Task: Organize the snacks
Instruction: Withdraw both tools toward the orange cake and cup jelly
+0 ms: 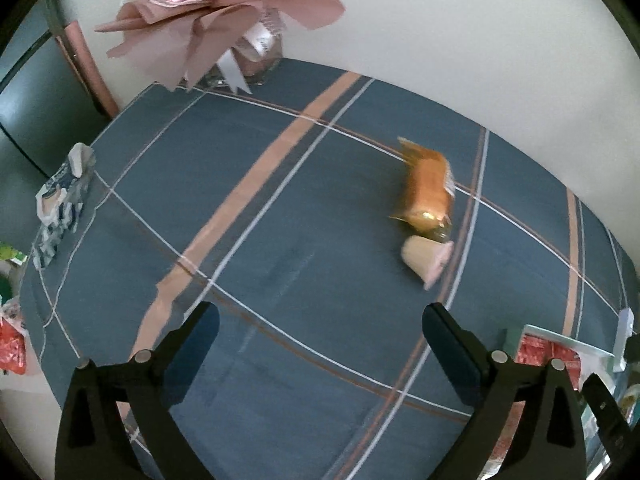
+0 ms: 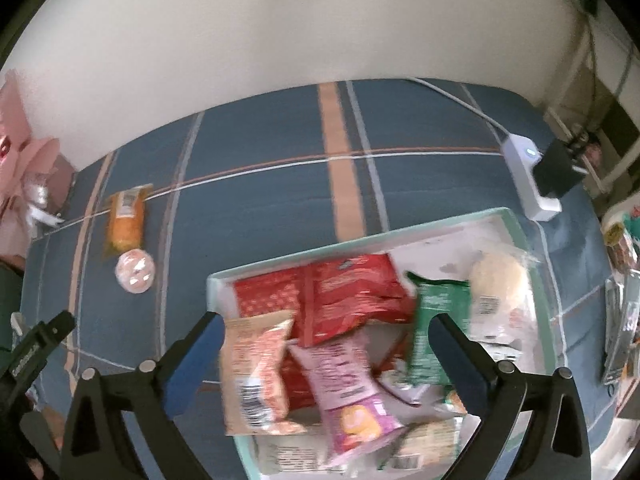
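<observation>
1. The orange snack packet (image 1: 428, 188) was a glossy, cylinder-like wrapper with crimped gold ends and a white label at its far end. It lay flat on the blue plaid tablecloth (image 1: 248, 208), right of centre in the left wrist view.
2. Its long axis ran from far to near, tilted slightly; the near end touched or nearly touched a small pale pink cup (image 1: 426, 262) lying on its side.
3. In the right wrist view the same packet (image 2: 126, 220) lay at far left, barcode end away, with the cup (image 2: 135, 271) just beside its near end.
4. The left gripper (image 1: 320, 328) was spread wide above bare cloth, nothing between its jaws.
5. The right gripper (image 2: 326, 340) was likewise spread wide, hovering over a pale green tray (image 2: 360, 240); no pad pressed on anything.
6. The tray held overlapping packets: red (image 2: 344, 296), green (image 2: 434, 320), pink (image 2: 348, 384) and beige (image 2: 256, 368).
7. A white power strip (image 2: 528, 176) lay at far right; a pink paper bouquet (image 1: 208, 12) stood at far left.
</observation>
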`<action>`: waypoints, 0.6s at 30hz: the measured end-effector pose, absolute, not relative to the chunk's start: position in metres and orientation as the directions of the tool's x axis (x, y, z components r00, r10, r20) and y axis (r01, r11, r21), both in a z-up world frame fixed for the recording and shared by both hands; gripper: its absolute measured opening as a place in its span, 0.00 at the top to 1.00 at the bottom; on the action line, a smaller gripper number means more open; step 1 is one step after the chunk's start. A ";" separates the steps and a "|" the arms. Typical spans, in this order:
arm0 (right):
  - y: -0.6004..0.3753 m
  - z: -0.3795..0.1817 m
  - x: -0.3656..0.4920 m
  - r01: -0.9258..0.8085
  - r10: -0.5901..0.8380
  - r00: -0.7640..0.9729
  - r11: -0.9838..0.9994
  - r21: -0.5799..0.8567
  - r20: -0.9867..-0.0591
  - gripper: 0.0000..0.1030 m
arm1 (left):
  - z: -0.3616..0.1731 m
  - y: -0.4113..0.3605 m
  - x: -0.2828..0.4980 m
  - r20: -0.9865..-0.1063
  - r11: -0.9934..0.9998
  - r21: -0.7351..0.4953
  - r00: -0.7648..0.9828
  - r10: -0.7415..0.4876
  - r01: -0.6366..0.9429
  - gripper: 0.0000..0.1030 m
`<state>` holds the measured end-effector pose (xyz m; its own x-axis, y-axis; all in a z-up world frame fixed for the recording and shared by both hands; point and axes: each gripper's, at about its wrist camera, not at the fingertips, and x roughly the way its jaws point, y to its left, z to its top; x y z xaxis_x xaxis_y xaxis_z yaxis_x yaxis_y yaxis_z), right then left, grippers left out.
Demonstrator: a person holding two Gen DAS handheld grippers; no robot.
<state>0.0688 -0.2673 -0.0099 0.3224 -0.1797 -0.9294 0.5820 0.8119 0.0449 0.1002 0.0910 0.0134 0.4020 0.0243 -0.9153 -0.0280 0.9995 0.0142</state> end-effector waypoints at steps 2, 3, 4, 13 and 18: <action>-0.255 -0.011 0.075 0.557 -0.168 0.333 0.829 0.050 -0.928 0.00 | 0.014 0.095 0.101 -0.912 0.999 0.020 0.409 0.030 -0.029 0.02; -0.249 -0.012 0.078 0.547 -0.166 0.334 0.836 0.048 -0.928 0.00 | 0.014 0.098 0.101 -0.911 0.999 0.018 0.412 0.028 -0.028 0.02; -0.242 -0.013 0.081 0.537 -0.164 0.336 0.843 0.046 -0.927 0.00 | 0.015 0.099 0.101 -0.910 0.999 0.017 0.413 0.027 -0.029 0.02; -0.187 -0.020 0.106 0.431 -0.117 0.392 0.900 0.070 -0.913 0.00 | 0.010 0.125 0.110 -0.905 0.997 0.045 0.419 0.070 -0.069 0.02; -0.168 -0.032 0.118 0.403 -0.062 0.407 0.907 0.119 -0.911 0.00 | 0.004 0.140 0.117 -0.910 0.996 0.028 0.411 0.059 -0.081 0.01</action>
<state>0.1184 -0.1682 -0.0316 0.4070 -0.0615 -0.9114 0.4031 0.9074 0.1188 0.1168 0.1403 0.0040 0.4113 0.0590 -0.9096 -0.0811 0.9963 0.0279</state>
